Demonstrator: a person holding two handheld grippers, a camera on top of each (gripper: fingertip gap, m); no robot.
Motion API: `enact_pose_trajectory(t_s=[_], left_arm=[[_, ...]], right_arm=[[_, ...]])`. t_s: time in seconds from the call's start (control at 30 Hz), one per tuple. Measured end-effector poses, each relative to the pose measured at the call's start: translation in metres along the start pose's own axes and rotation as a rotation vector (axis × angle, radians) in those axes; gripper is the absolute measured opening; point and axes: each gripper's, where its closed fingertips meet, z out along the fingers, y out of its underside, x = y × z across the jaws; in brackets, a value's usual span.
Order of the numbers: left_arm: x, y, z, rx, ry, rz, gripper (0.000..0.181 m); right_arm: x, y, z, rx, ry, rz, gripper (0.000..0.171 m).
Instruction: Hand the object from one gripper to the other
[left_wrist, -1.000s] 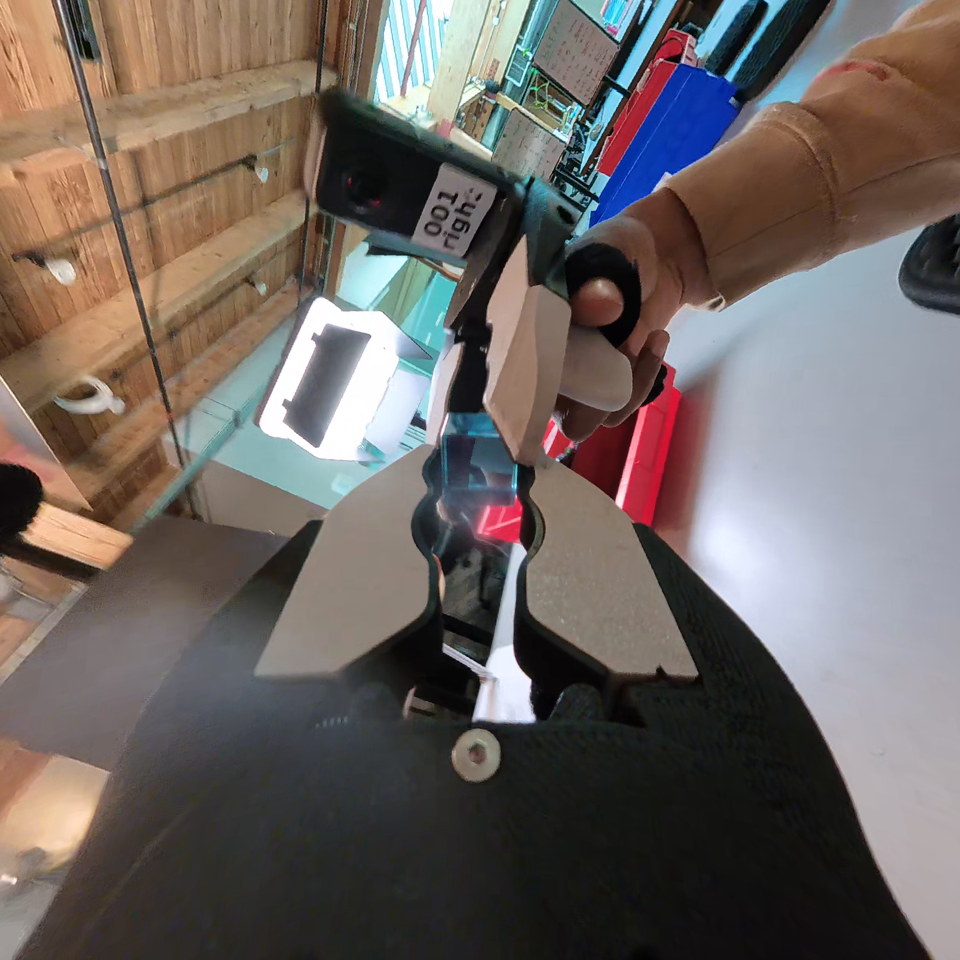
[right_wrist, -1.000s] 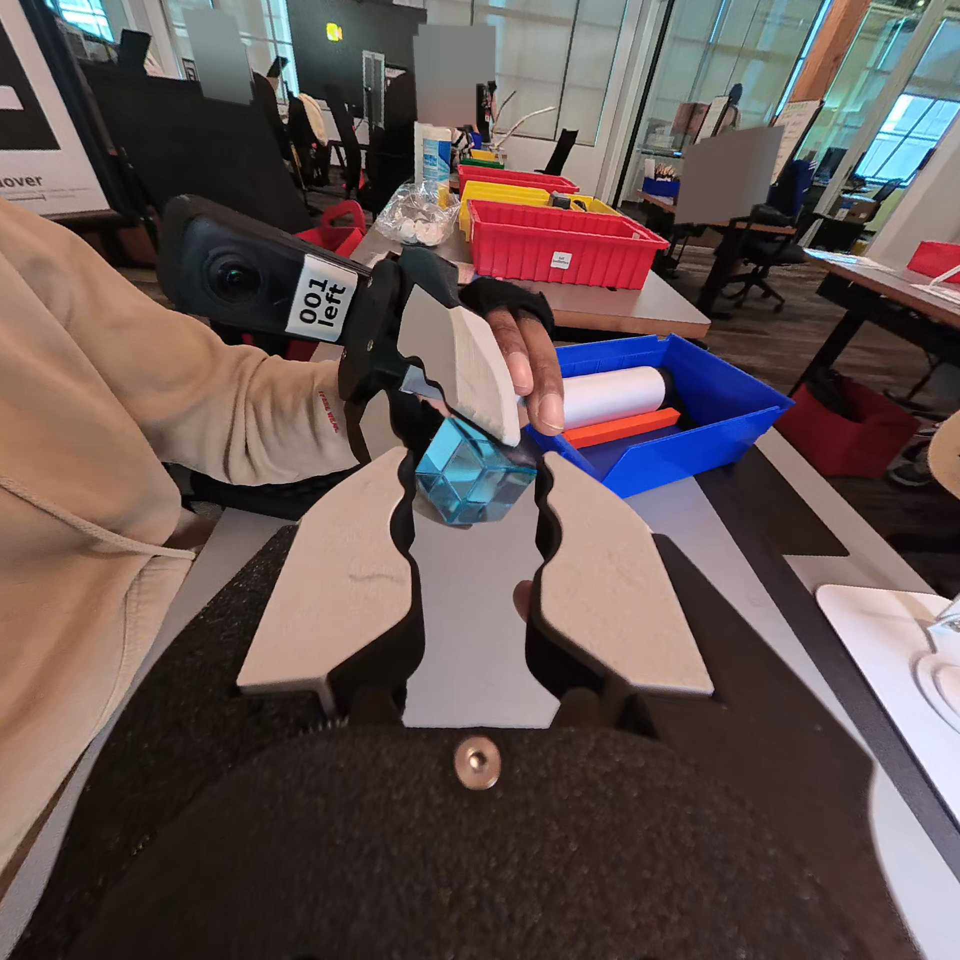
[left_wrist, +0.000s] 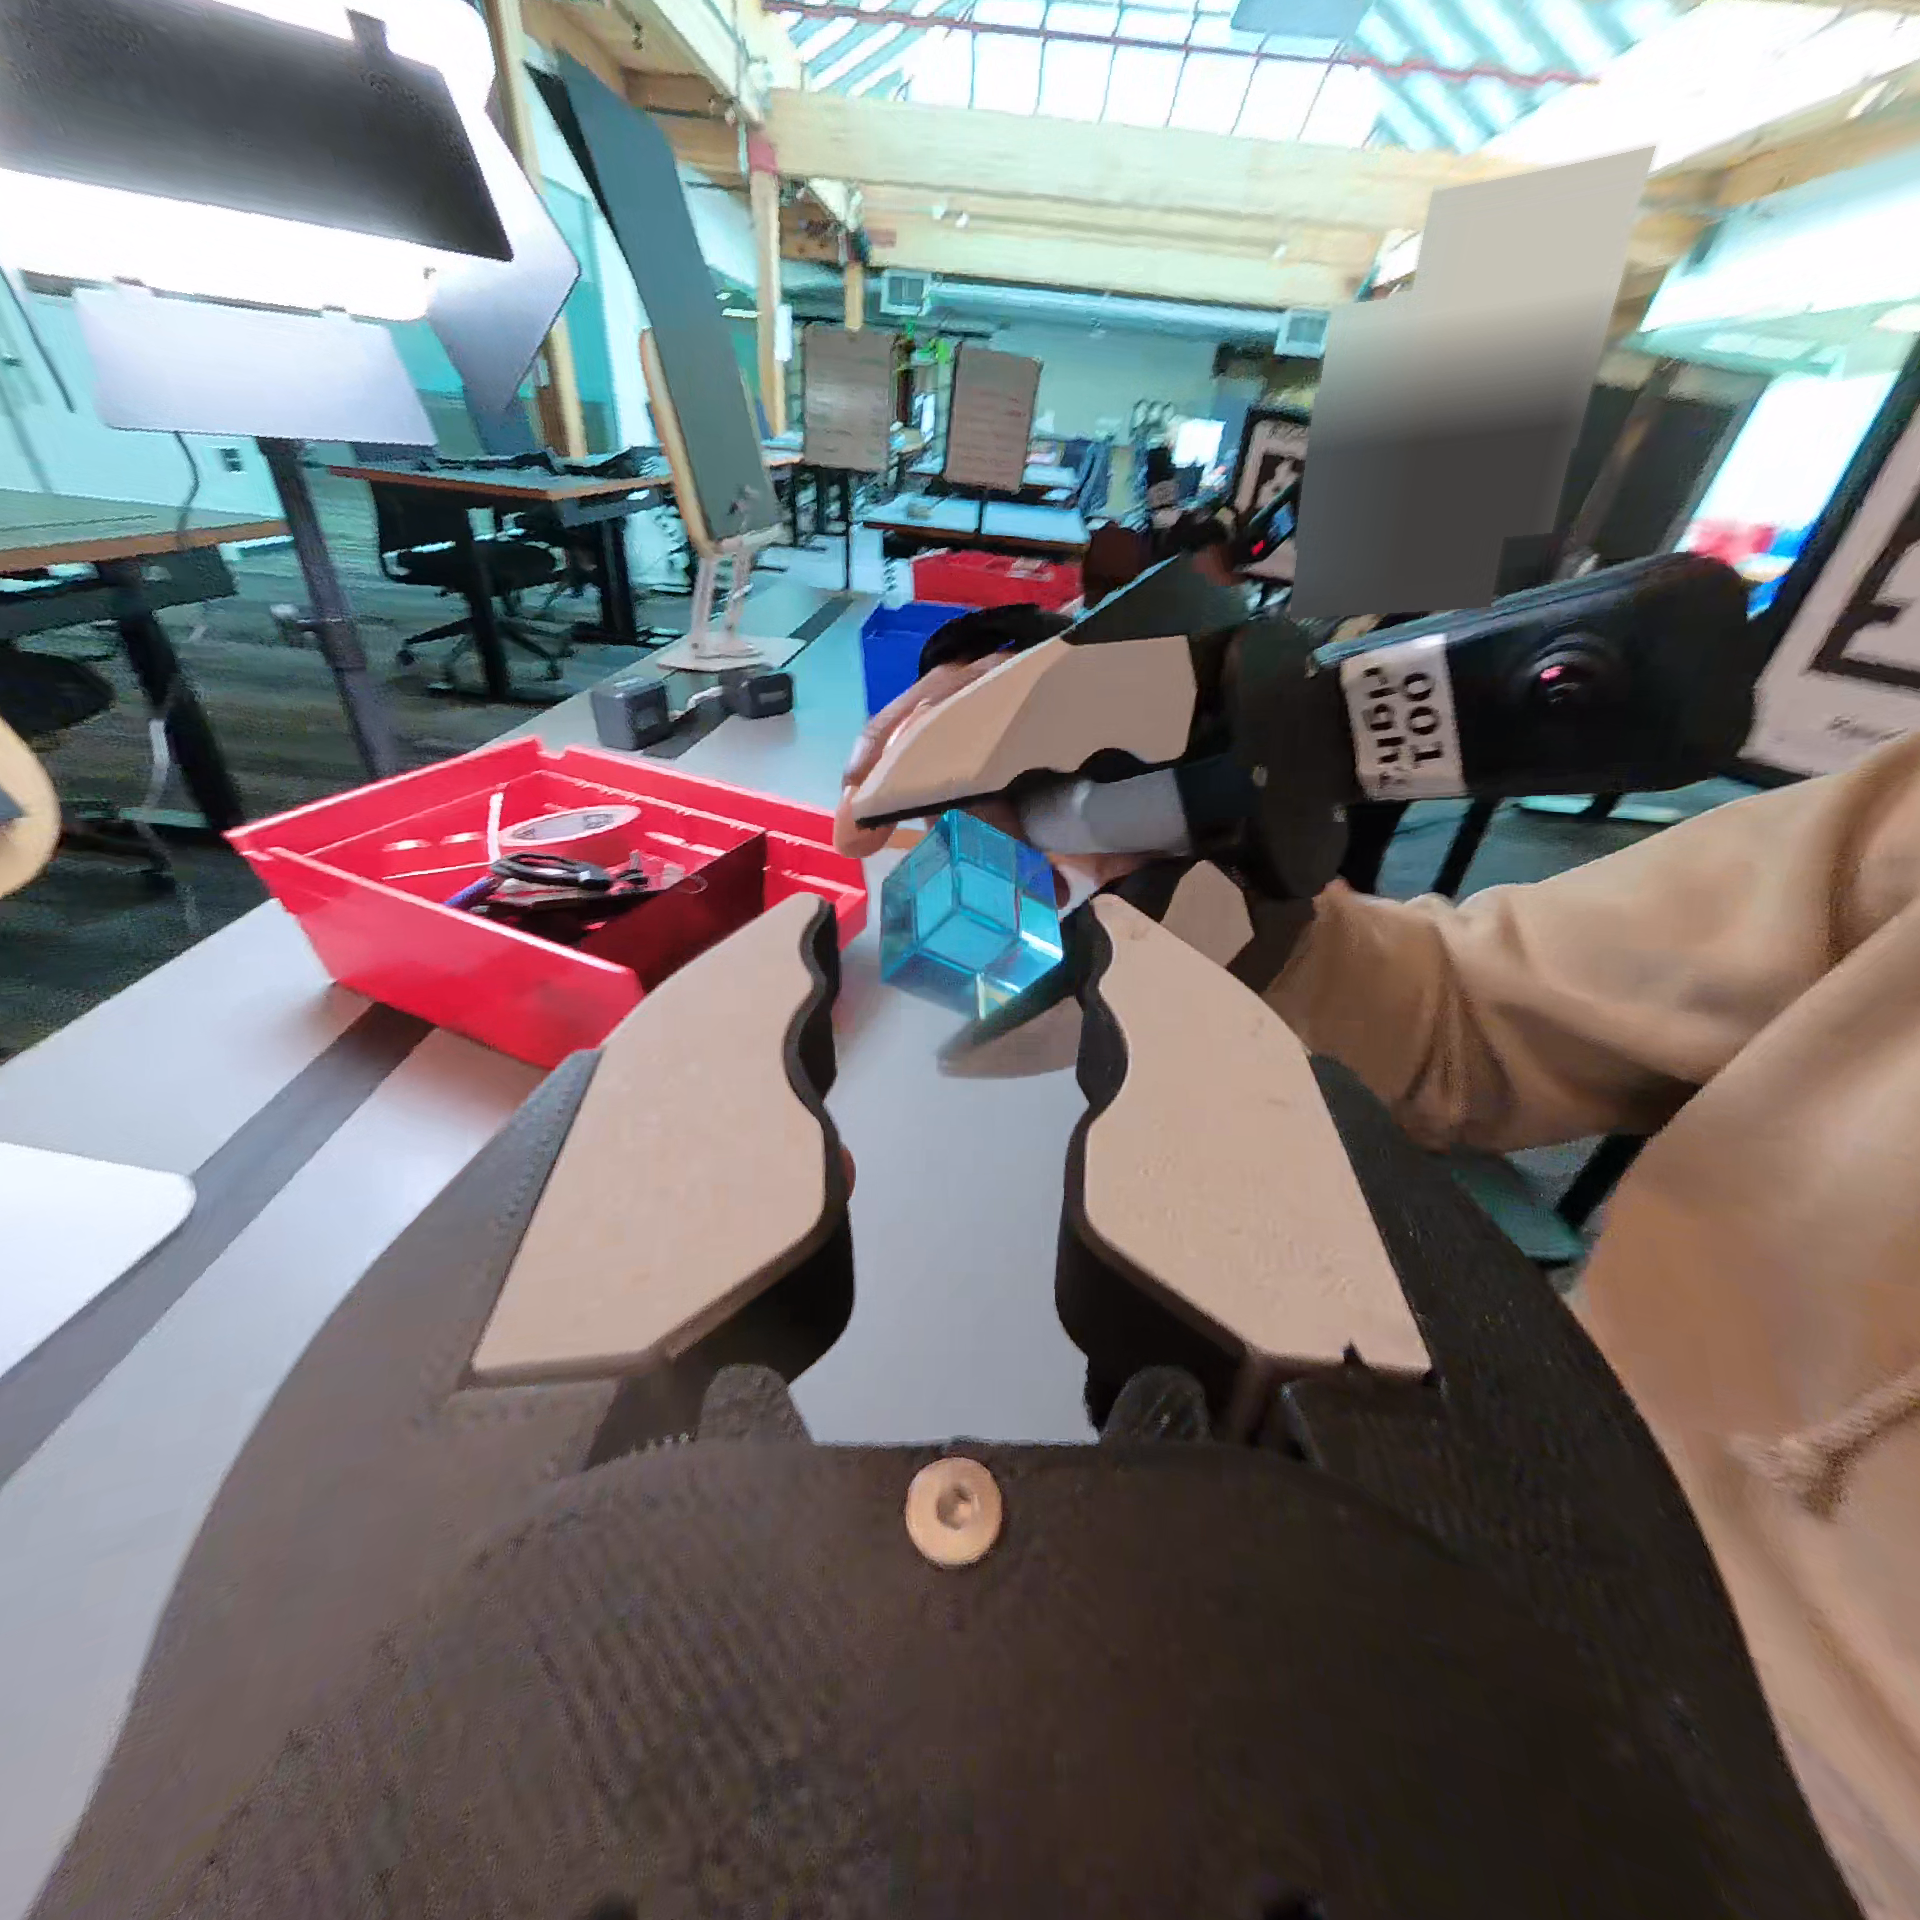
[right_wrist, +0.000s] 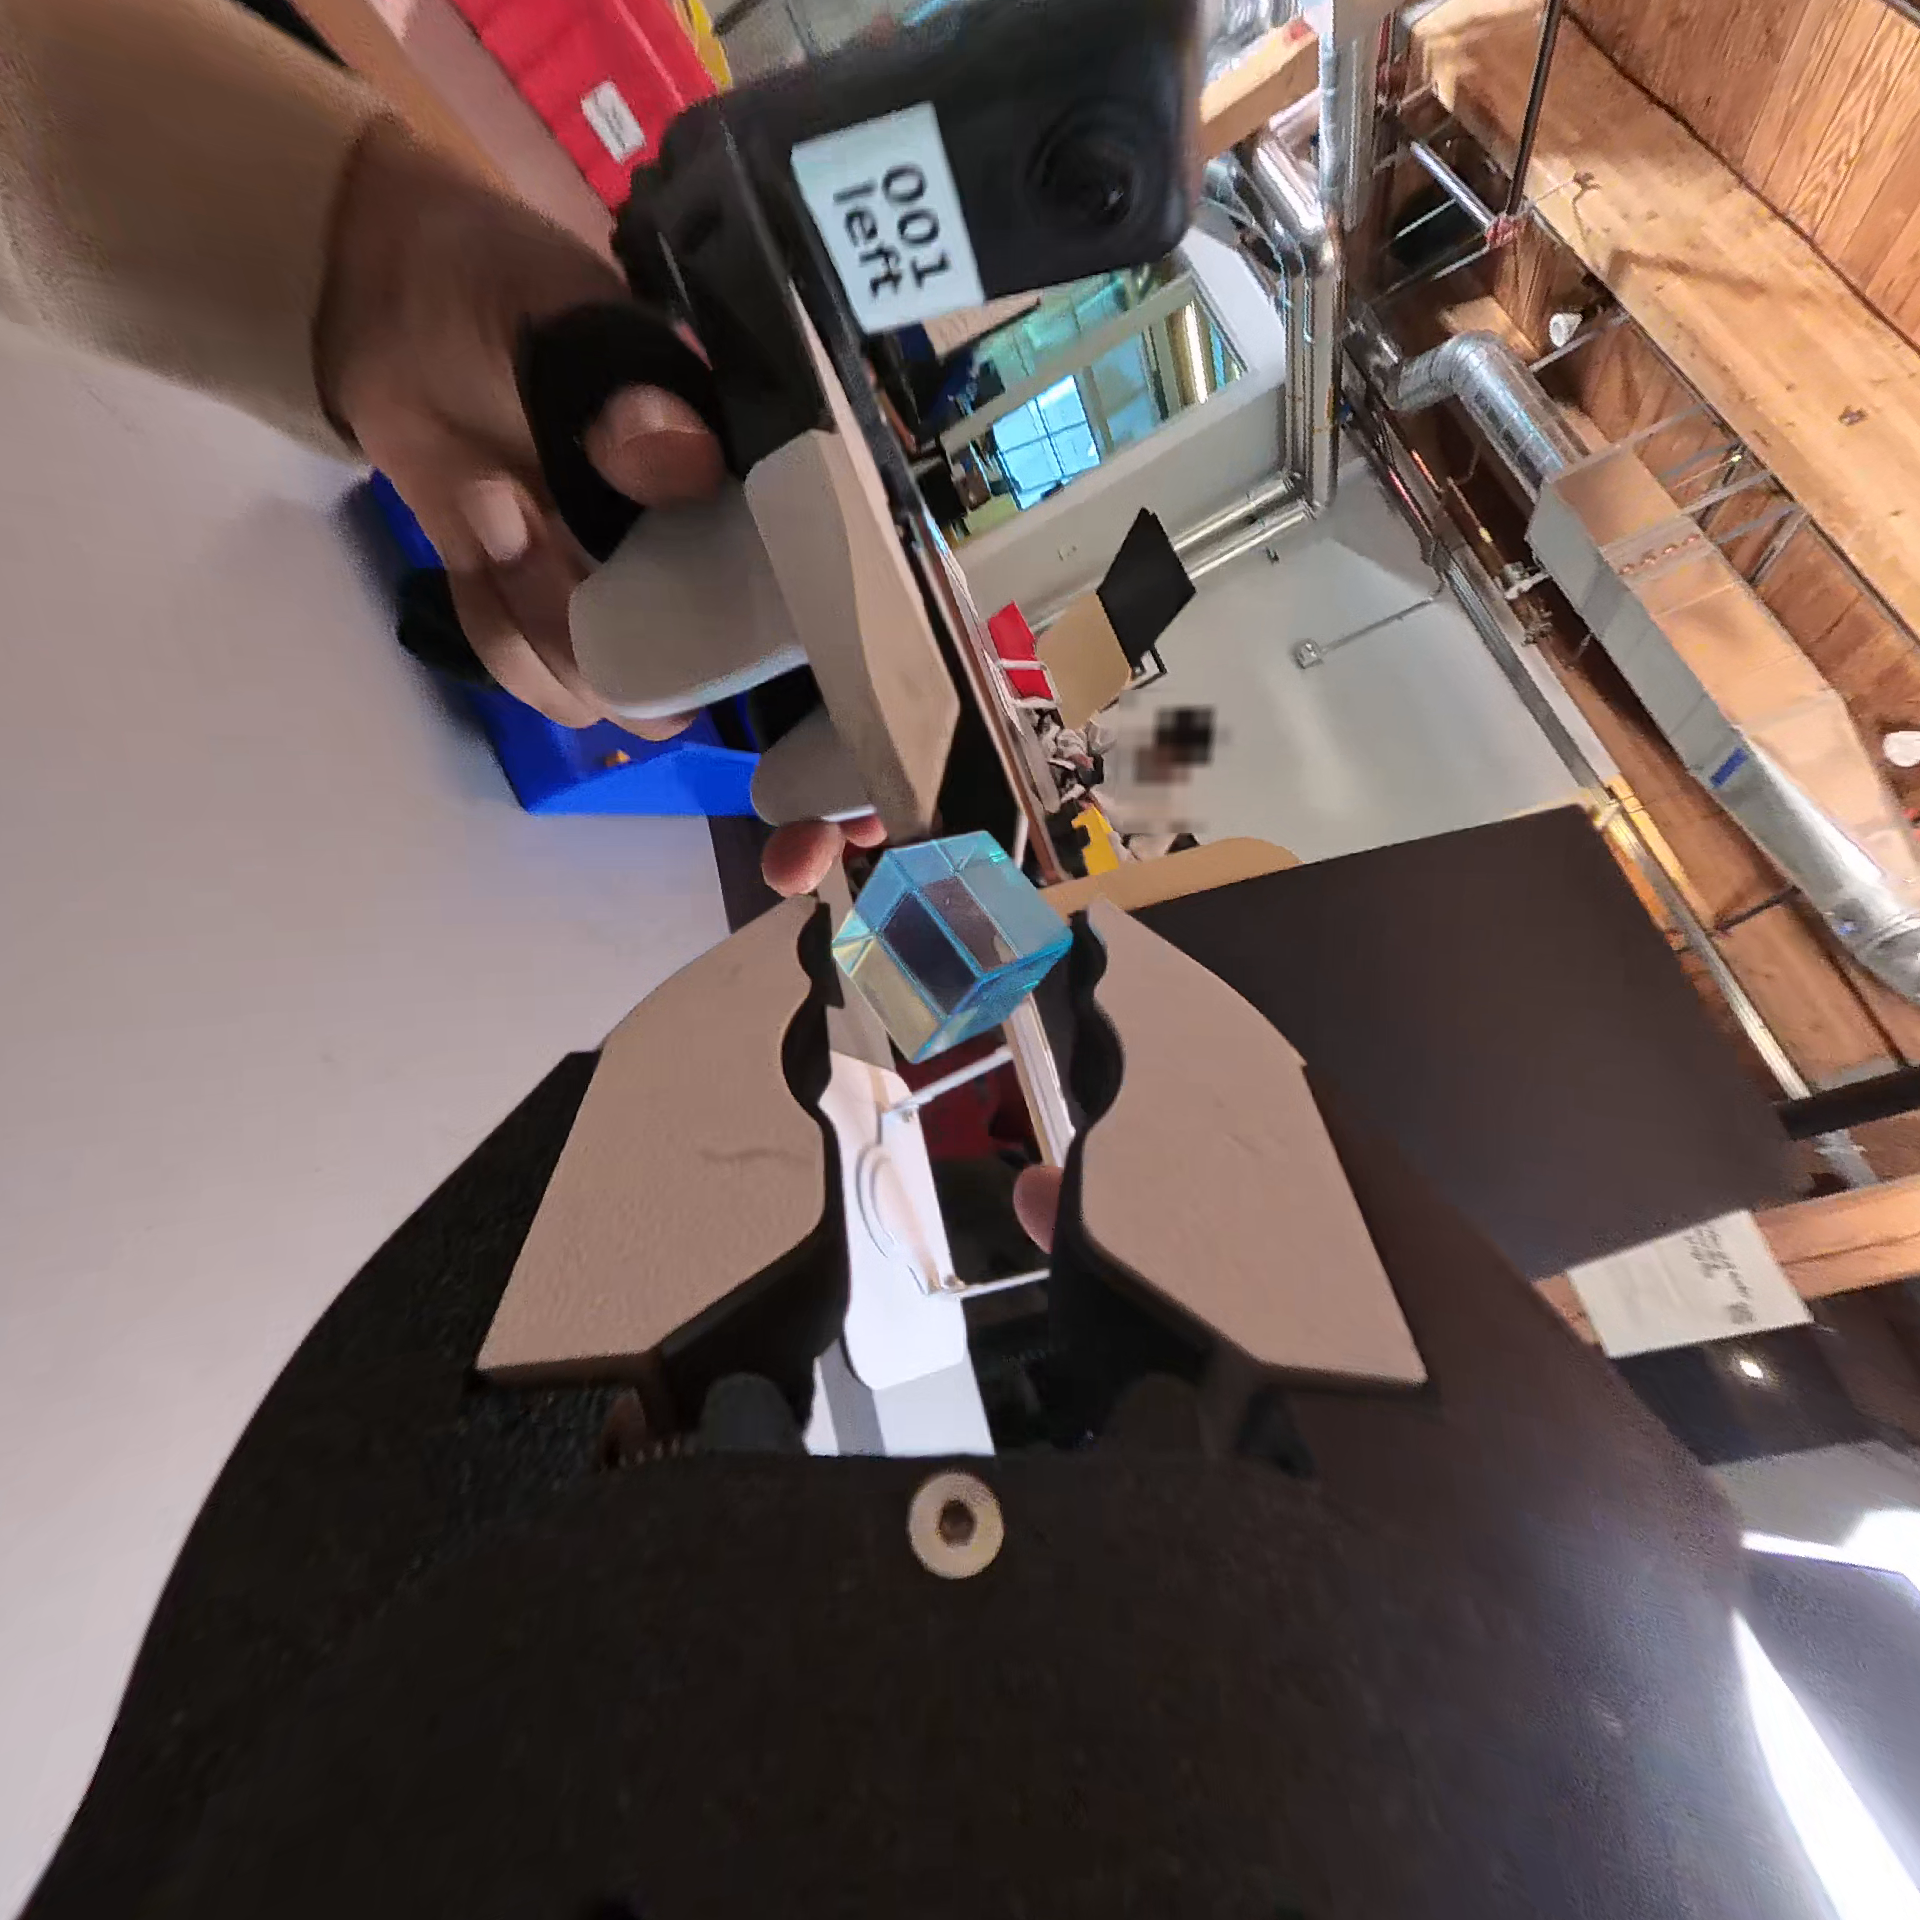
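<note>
Left tongs (left_wrist: 956, 940) open, tips flanking but clear of the blue cube (left_wrist: 966, 925). Right tongs (right_wrist: 951, 935) closed on the cube, holding it in air above the bench (left_wrist: 260, 1039). Red bin (left_wrist: 468, 956) behind.

Your left gripper (left_wrist: 956, 914), two tan flat-plated fingers on a black body, has its jaws parted, with a gap showing beside its left finger (left_wrist: 707, 1122). Your right gripper (right_wrist: 951, 935), built the same, has its jaws closed in on the clear blue cube (right_wrist: 951, 951), both tips touching it. The two grippers meet tip to tip, crossed so that one pair of jaws stands turned against the other. Your left hand (right_wrist: 468, 416) wraps its handle, thumb through a black loop, and beige sleeves cover both forearms (left_wrist: 1558, 997).
</note>
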Motion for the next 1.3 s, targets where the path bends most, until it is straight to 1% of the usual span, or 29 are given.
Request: enact_pose_trajectory(t_s=[0.13, 0.2, 0.23, 0.33, 0.5, 0.6, 0.67, 0.77, 0.83, 0.9, 0.97, 1.07, 1.13, 1.23, 1.3], left_arm=[[-0.002, 0.013, 0.009, -0.087, -0.089, 0.161, 0.036], [0.002, 0.011, 0.008, -0.086, -0.071, 0.185, 0.034], [0.006, 0.007, 0.006, -0.066, -0.036, 0.160, 0.030], [0.017, -0.002, 0.002, 0.005, 0.093, 0.048, 0.029], [0.031, -0.013, 0.000, 0.123, 0.313, -0.188, 0.029], [0.038, -0.017, -0.001, 0.169, 0.411, -0.269, 0.028], [0.041, -0.018, -0.001, 0.171, 0.435, -0.284, 0.028], [0.039, -0.018, -0.002, 0.166, 0.399, -0.243, 0.027], [0.032, -0.018, -0.008, 0.151, 0.355, -0.198, 0.027], [0.028, -0.012, -0.013, 0.103, 0.303, -0.120, 0.028], [0.029, -0.008, -0.015, 0.073, 0.286, -0.047, 0.027], [0.030, 0.002, -0.012, 0.030, 0.240, 0.082, 0.027], [0.031, 0.006, -0.010, 0.019, 0.229, 0.130, 0.027], [0.023, 0.002, -0.011, 0.022, 0.160, 0.132, 0.029], [0.016, -0.003, -0.013, 0.034, 0.132, 0.064, 0.039]], right_arm=[[-0.006, 0.002, 0.005, -0.029, 0.001, -0.045, 0.043], [-0.006, 0.000, 0.004, -0.011, -0.005, -0.033, 0.043], [-0.006, -0.004, 0.002, 0.019, -0.018, 0.001, 0.043], [-0.004, -0.017, -0.004, 0.116, -0.058, 0.120, 0.043], [0.001, -0.032, -0.011, 0.212, -0.073, 0.203, 0.043], [0.002, -0.039, -0.015, 0.261, -0.091, 0.238, 0.043], [0.002, -0.043, -0.017, 0.291, -0.108, 0.269, 0.043], [0.003, -0.042, -0.021, 0.334, -0.183, 0.392, 0.042], [0.009, -0.041, -0.028, 0.388, -0.249, 0.541, 0.033], [0.012, -0.037, -0.032, 0.405, -0.321, 0.649, 0.036], [0.002, -0.032, -0.031, 0.364, -0.414, 0.690, 0.040], [-0.013, -0.031, -0.024, 0.320, -0.461, 0.683, 0.040], [-0.014, -0.033, -0.021, 0.324, -0.446, 0.668, 0.028], [-0.010, -0.029, -0.019, 0.276, -0.385, 0.606, 0.026], [-0.001, -0.023, -0.018, 0.226, -0.277, 0.487, 0.026]])
